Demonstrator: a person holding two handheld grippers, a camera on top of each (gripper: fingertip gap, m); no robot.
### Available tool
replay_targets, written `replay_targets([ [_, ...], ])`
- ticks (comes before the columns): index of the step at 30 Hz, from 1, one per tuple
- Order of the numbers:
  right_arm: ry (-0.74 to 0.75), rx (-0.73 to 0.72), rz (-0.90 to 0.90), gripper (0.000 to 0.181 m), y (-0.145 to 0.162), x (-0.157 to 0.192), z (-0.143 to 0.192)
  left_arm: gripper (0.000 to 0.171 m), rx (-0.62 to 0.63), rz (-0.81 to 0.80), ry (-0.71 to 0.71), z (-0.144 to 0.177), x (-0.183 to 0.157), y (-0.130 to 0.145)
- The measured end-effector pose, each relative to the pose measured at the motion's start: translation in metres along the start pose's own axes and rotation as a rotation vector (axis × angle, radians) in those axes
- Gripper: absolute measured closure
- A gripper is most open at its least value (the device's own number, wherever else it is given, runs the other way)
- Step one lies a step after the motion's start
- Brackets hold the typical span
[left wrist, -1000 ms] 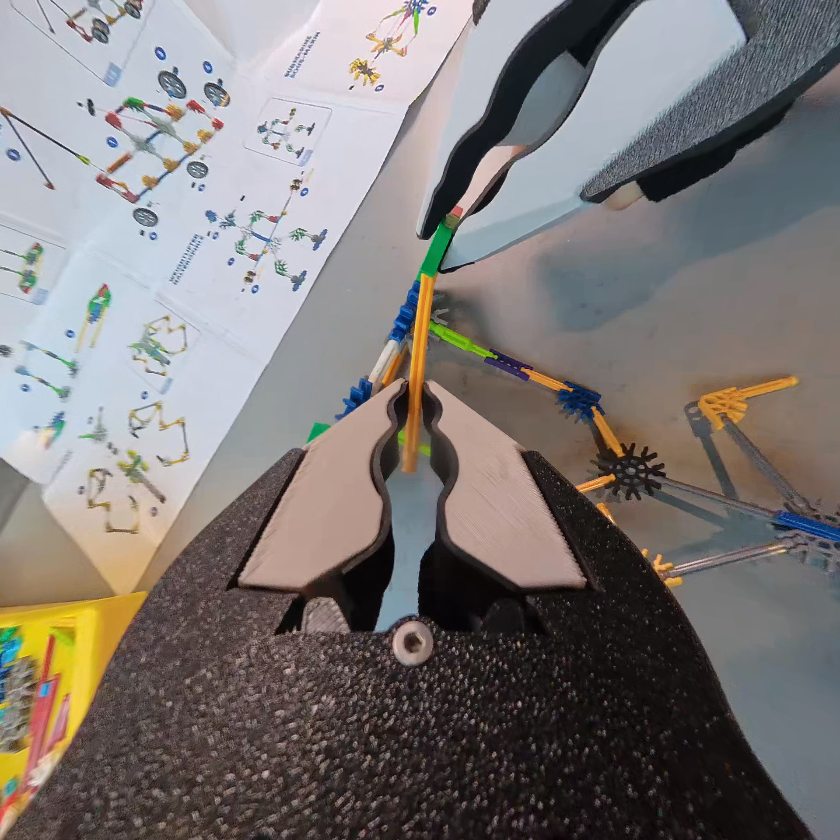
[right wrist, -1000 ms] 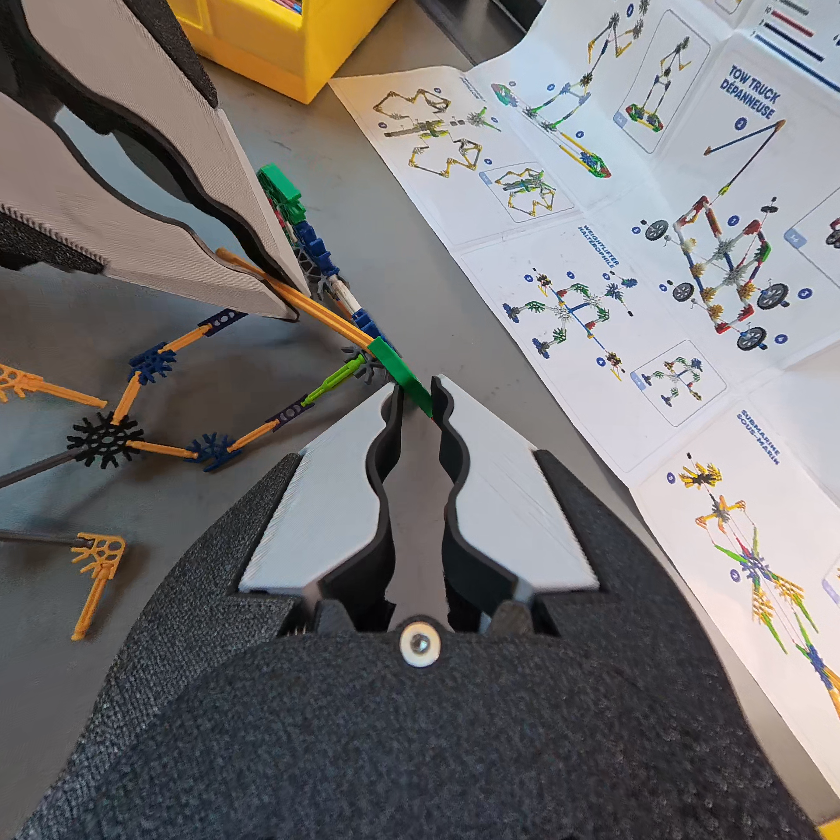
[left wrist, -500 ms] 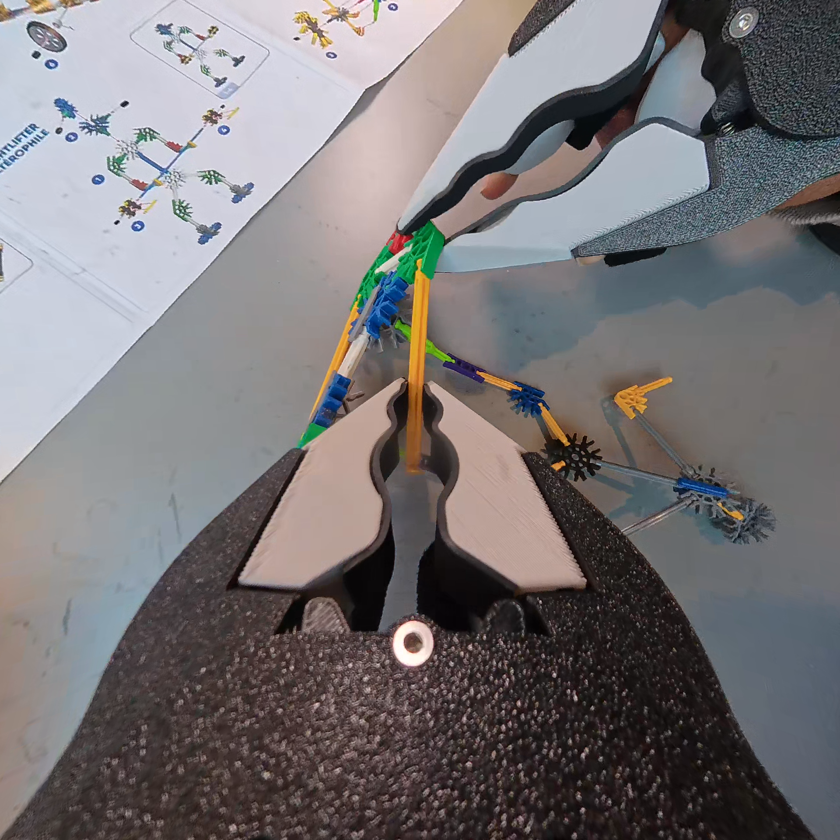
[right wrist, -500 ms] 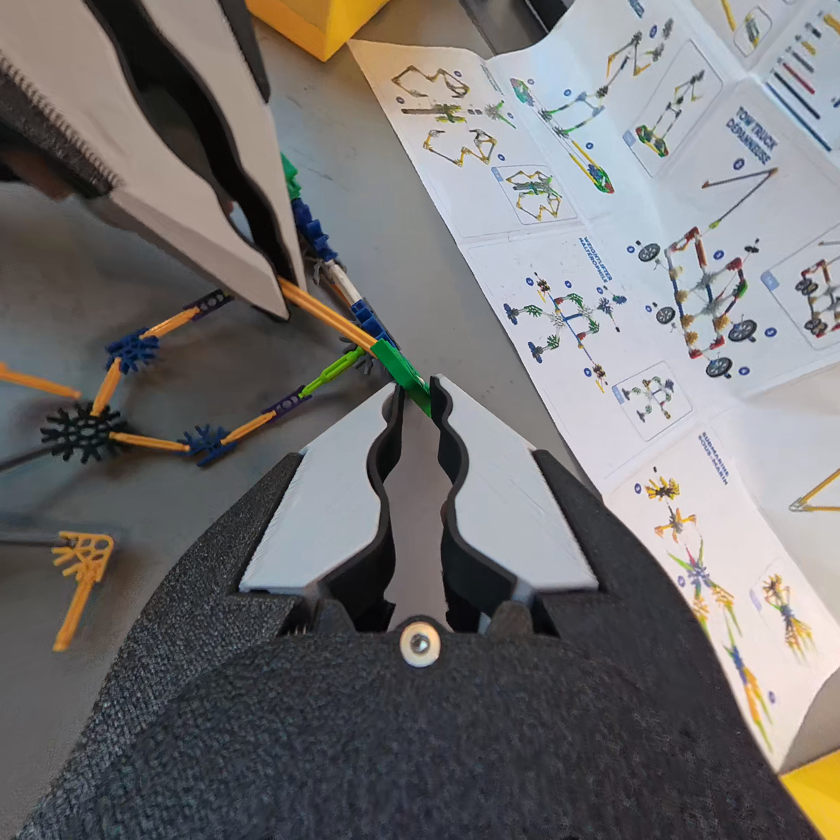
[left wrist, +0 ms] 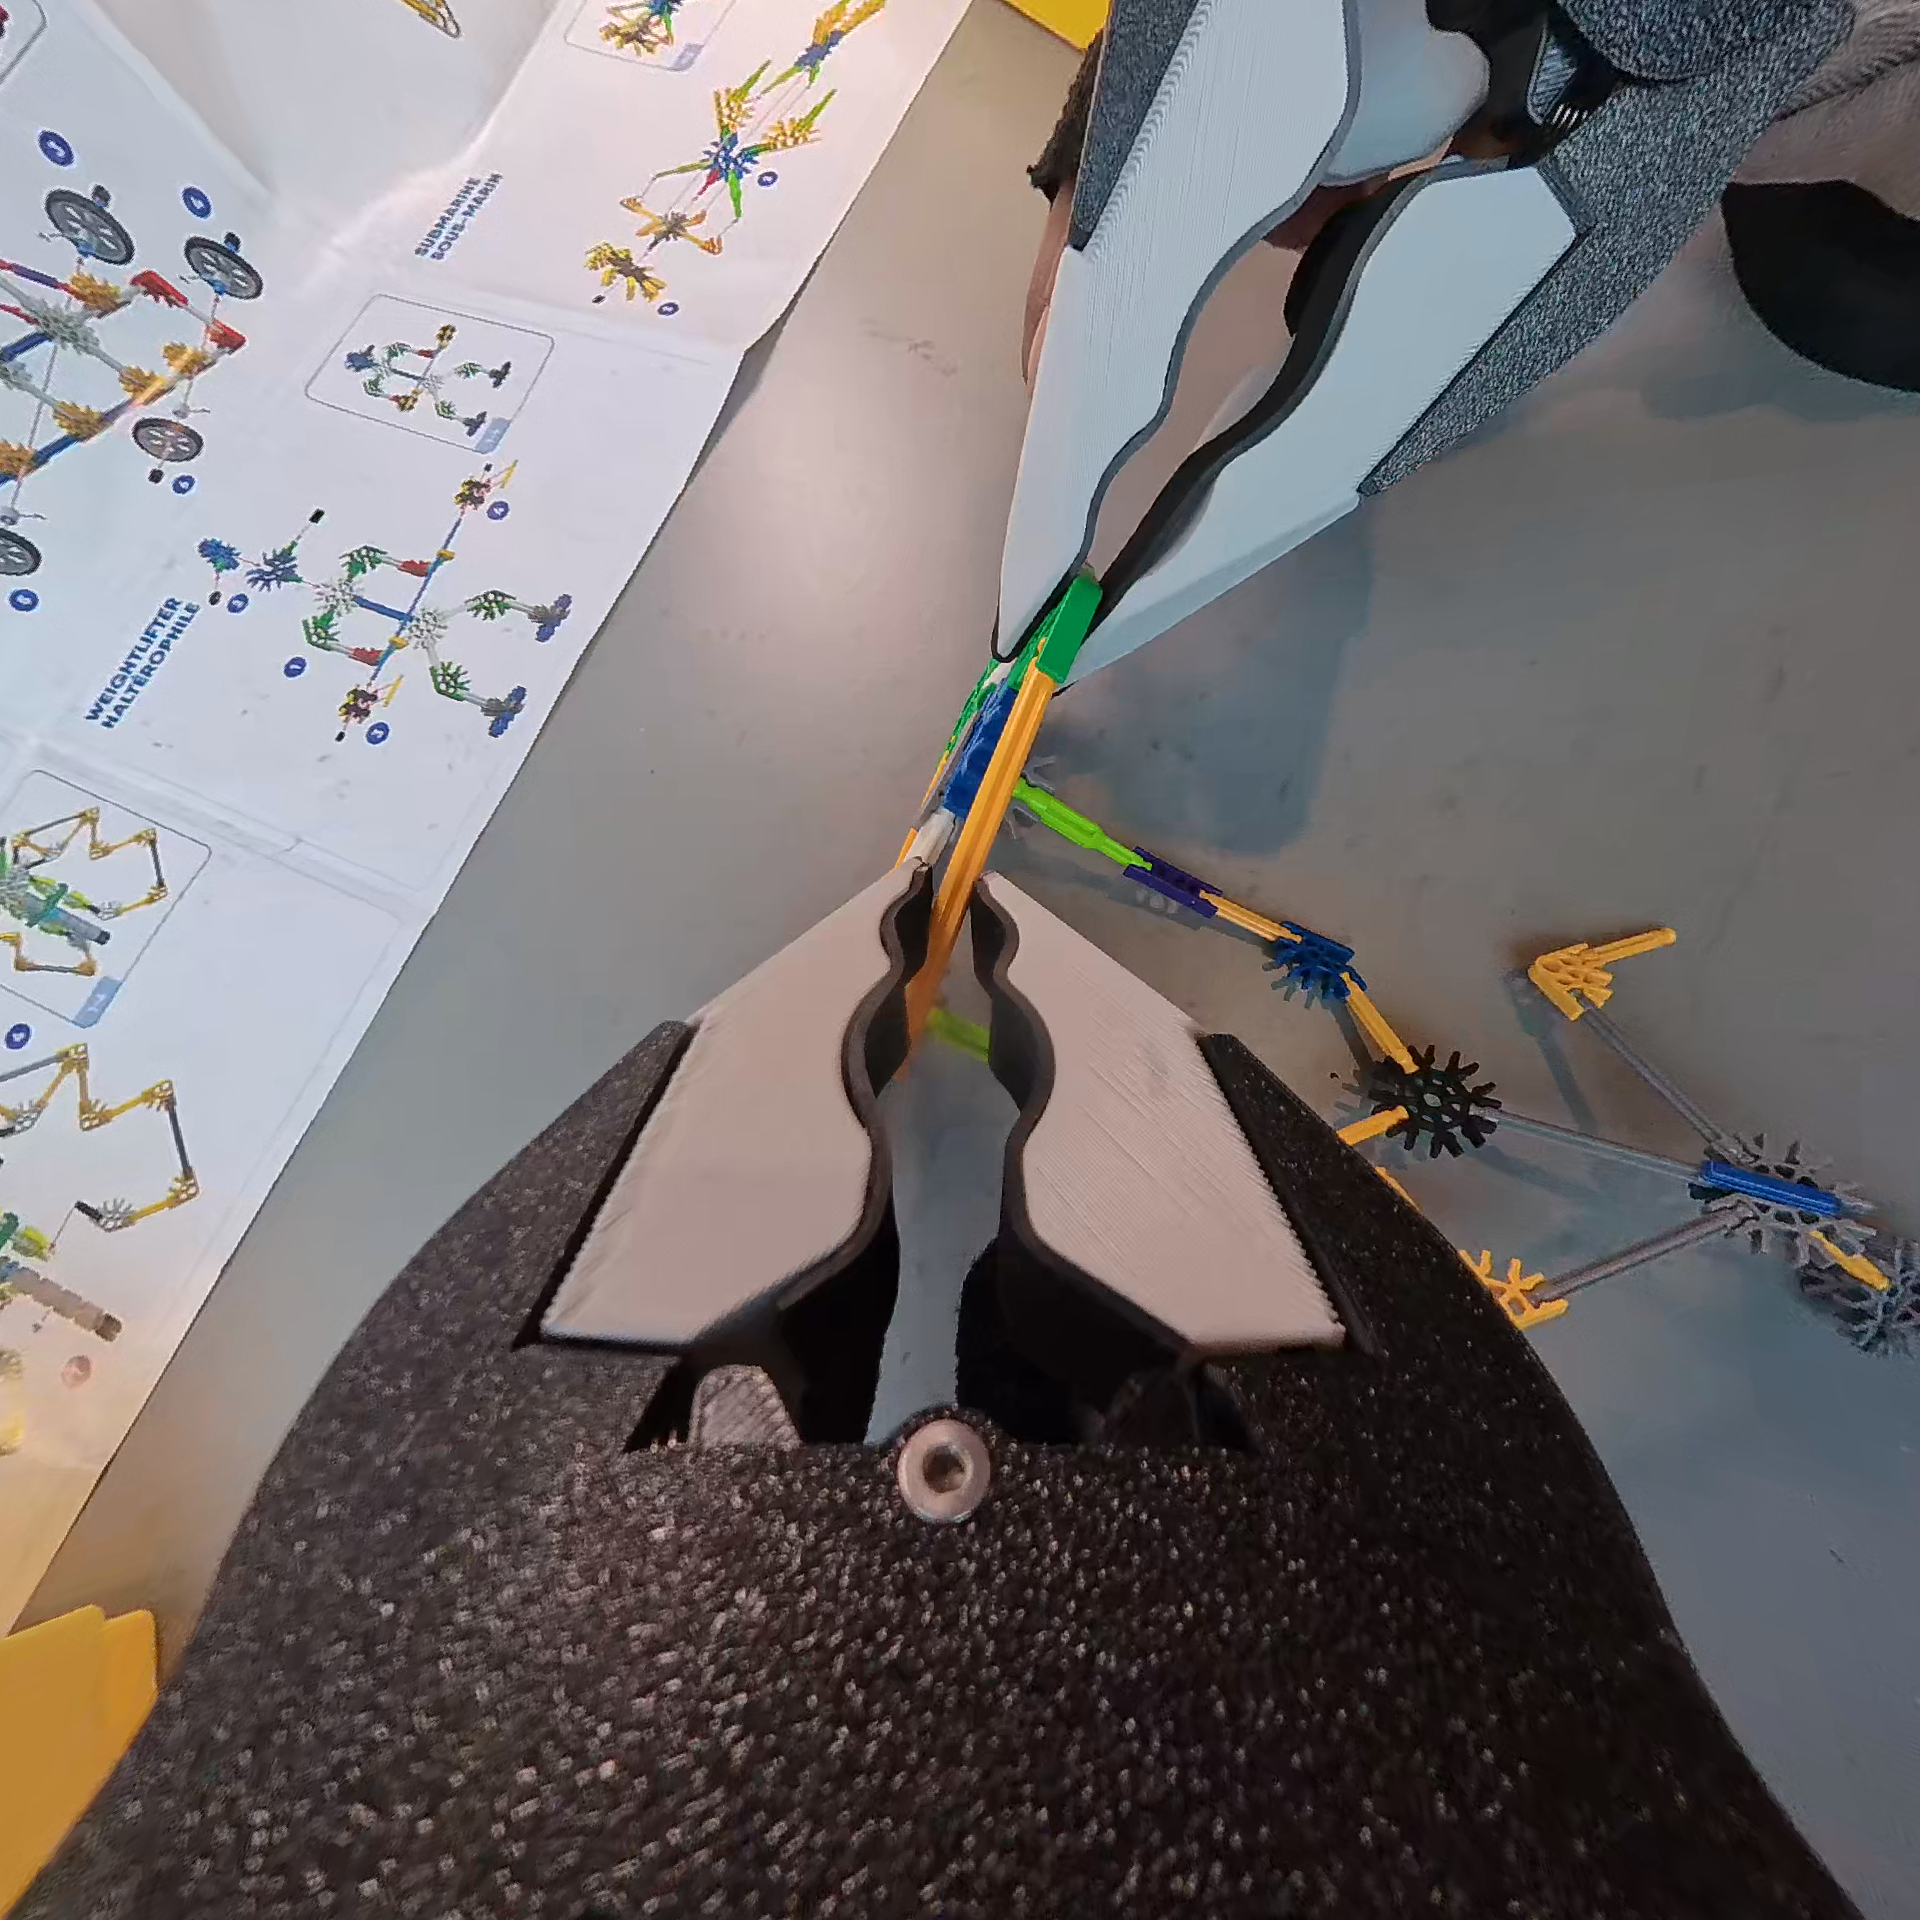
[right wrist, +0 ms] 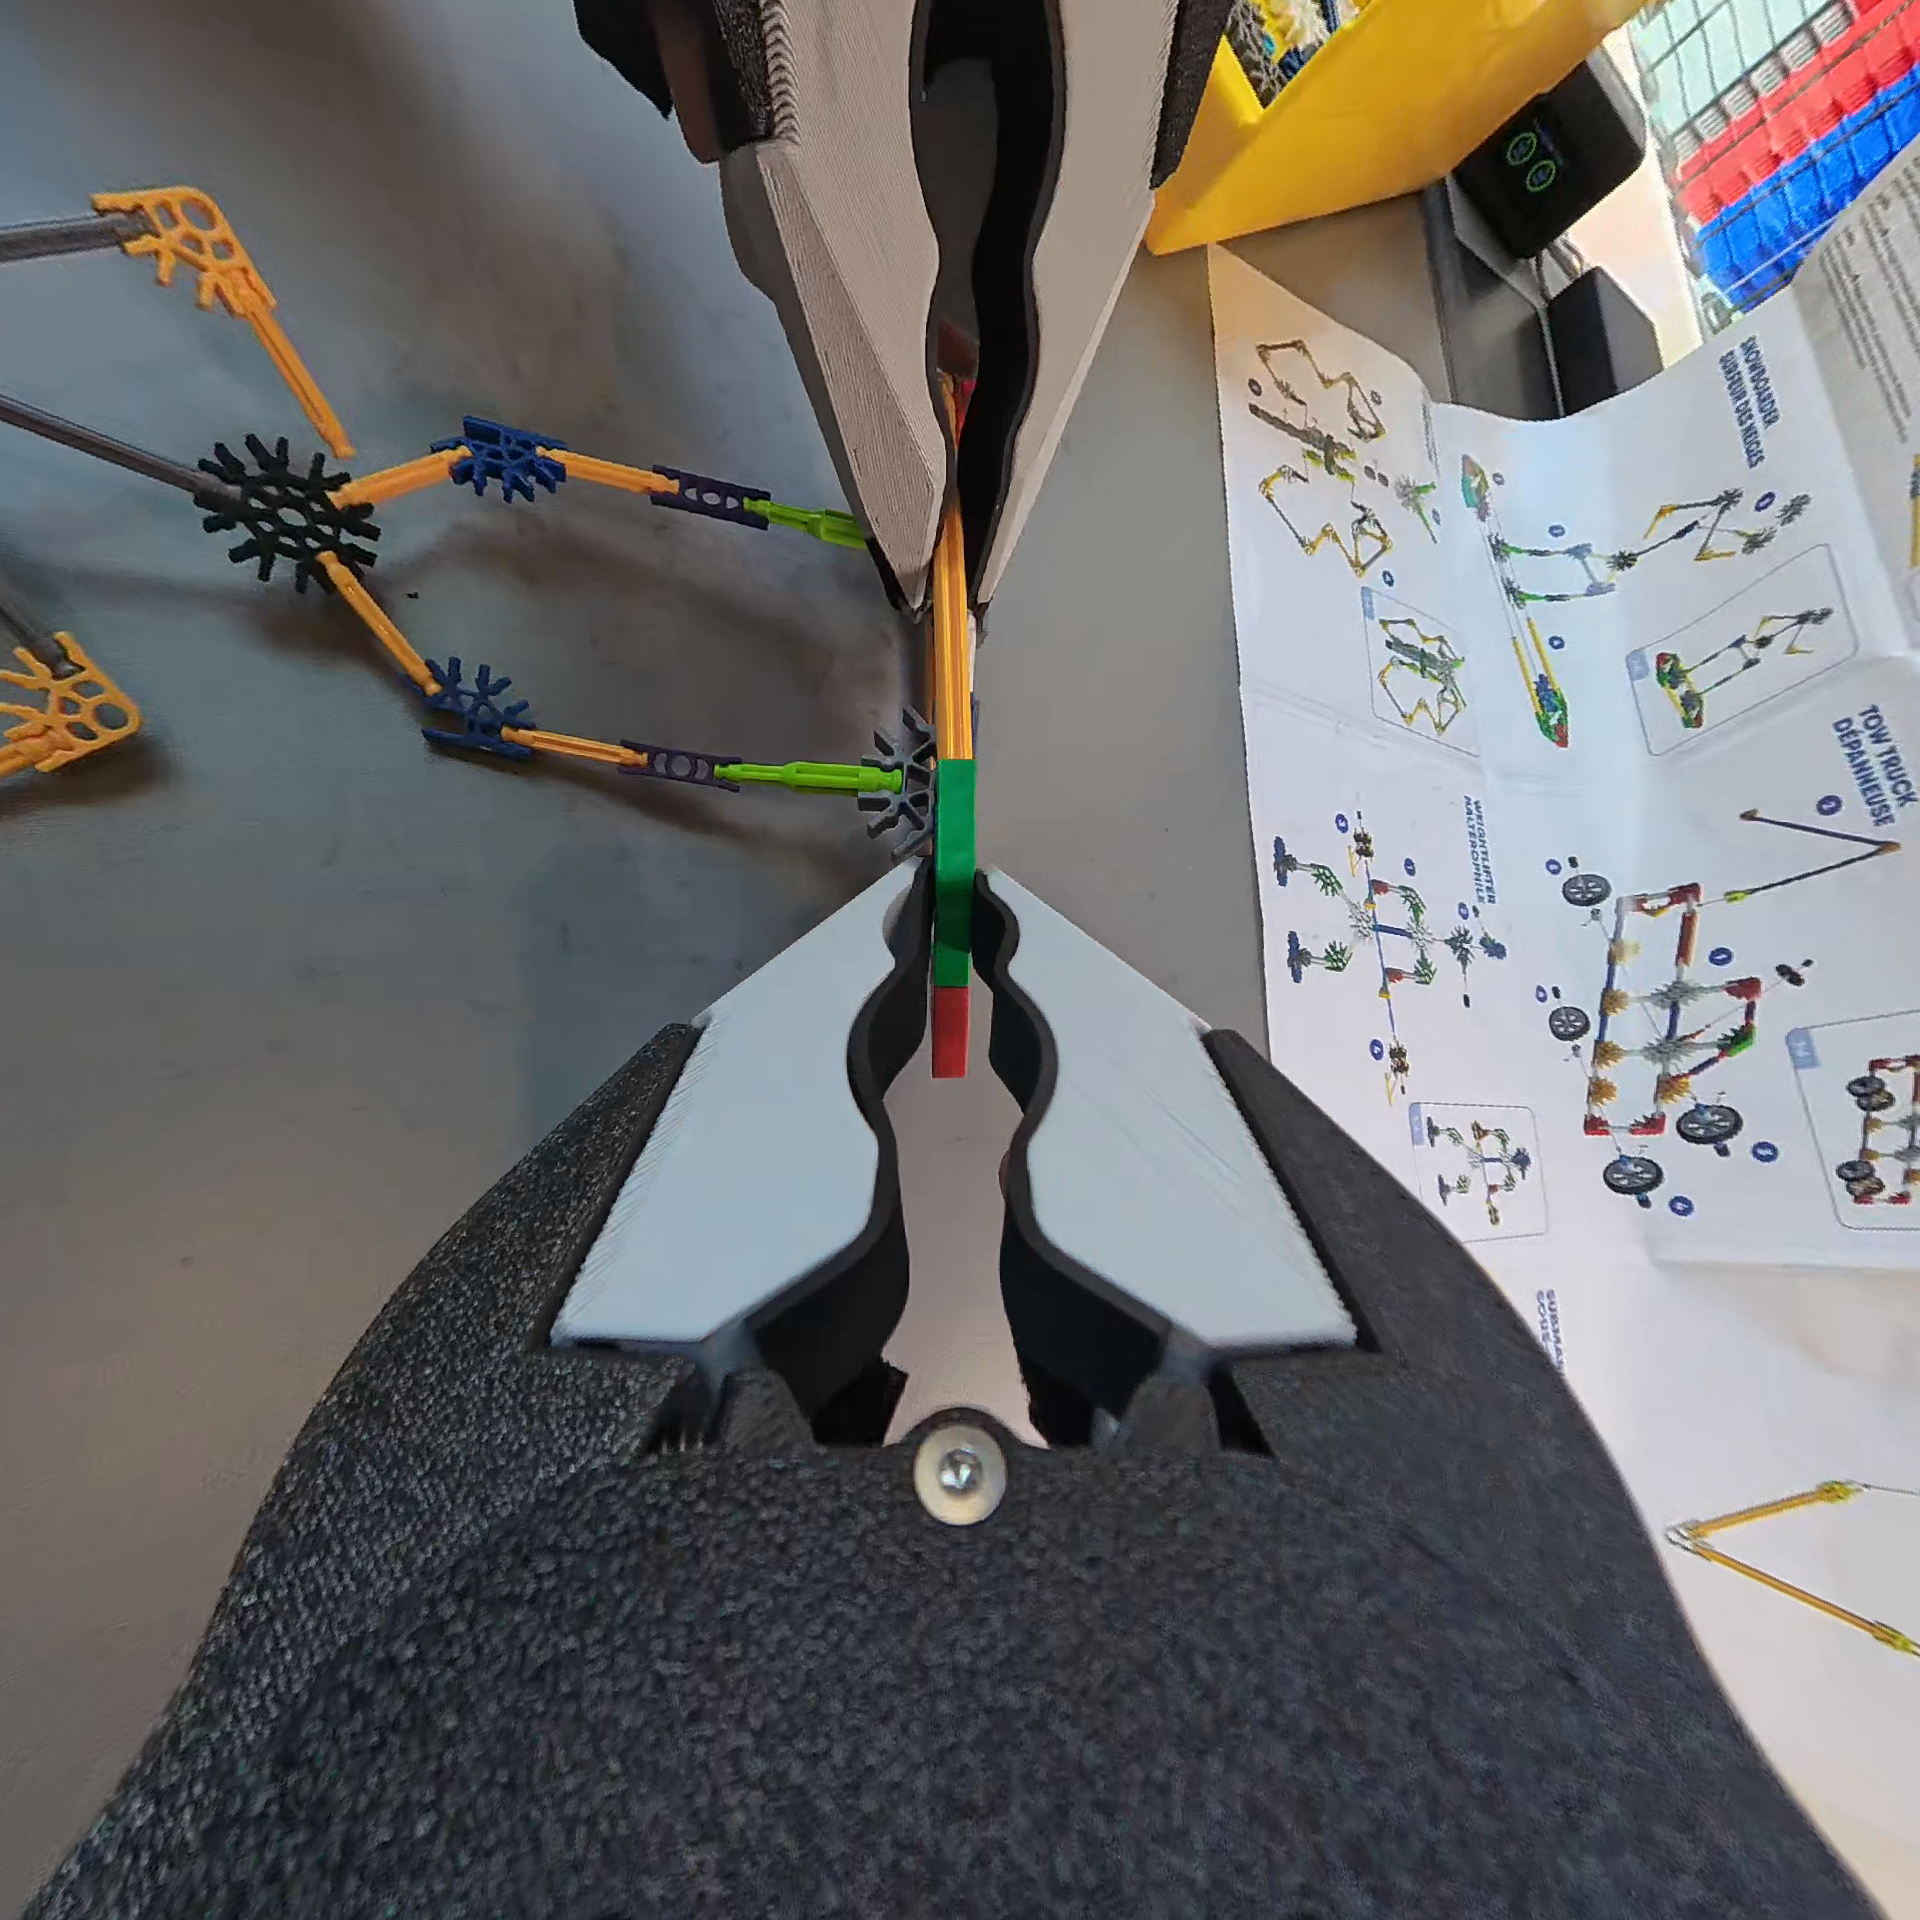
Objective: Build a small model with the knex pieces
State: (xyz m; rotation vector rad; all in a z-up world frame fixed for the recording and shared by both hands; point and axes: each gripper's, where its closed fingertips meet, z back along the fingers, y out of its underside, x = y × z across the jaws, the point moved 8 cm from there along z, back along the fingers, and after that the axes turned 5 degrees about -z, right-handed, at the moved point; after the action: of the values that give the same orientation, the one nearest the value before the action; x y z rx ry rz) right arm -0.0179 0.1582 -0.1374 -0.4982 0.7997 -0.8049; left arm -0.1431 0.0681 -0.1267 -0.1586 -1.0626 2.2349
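- The folded instruction sheet (left wrist: 343, 499) lies at the far left on the grey surface (left wrist: 1558, 748); its edges run out of frame, and a yellow box (left wrist: 62, 1704) shows only as a cut-off corner.
- The left gripper (left wrist: 951, 883) is clamped on the orange rod (left wrist: 982, 790); the rod's near end sinks between the fingers and is hidden there.
- The rod's long axis runs from one gripper straight to the other, raised off the surface, ending in a green connector (left wrist: 1070, 618).
- The right gripper (right wrist: 951, 883) pinches that green connector (right wrist: 954, 883), with a red piece (right wrist: 949, 1029) behind it in the gap.
- Blue and white parts just under the rod are crowded and hard to make out.
- Rightward, a chain of rods and snowflake connectors, including a black connector (left wrist: 1432, 1101), rests on the surface and is cut off by the frame's right edge.
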Motion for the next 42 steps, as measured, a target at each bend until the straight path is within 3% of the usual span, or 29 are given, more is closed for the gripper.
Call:
replay_targets([
  [12,0.113,-0.012,-0.29,0.176,0.0,-0.007,-0.01,0.168,0.025,0.088,-0.074,-0.004,-0.005,0.004],
  [14,0.126,-0.005,-0.311,0.176,0.0,-0.008,-0.011,0.169,0.04,0.098,-0.064,-0.008,-0.008,0.006],
  [16,0.129,-0.016,-0.334,0.179,-0.002,-0.008,-0.012,0.166,0.014,0.129,0.04,-0.014,-0.02,0.002],
  [17,0.13,-0.023,-0.332,0.179,-0.005,-0.007,-0.013,0.164,-0.002,0.154,0.093,-0.018,-0.028,-0.002],
  [20,0.129,-0.003,-0.26,0.178,-0.01,-0.003,-0.017,0.169,0.015,0.06,0.045,-0.018,-0.035,-0.015],
  [22,0.124,-0.009,-0.268,0.177,-0.009,-0.003,-0.016,0.169,-0.015,0.093,0.063,-0.012,-0.031,-0.02],
  [32,0.097,-0.035,-0.233,0.176,-0.003,-0.004,-0.011,0.169,-0.118,0.161,0.081,0.011,-0.011,-0.014],
  [42,0.063,-0.118,-0.242,0.172,-0.007,-0.004,-0.002,0.168,-0.181,0.242,0.116,0.014,0.003,-0.005],
])
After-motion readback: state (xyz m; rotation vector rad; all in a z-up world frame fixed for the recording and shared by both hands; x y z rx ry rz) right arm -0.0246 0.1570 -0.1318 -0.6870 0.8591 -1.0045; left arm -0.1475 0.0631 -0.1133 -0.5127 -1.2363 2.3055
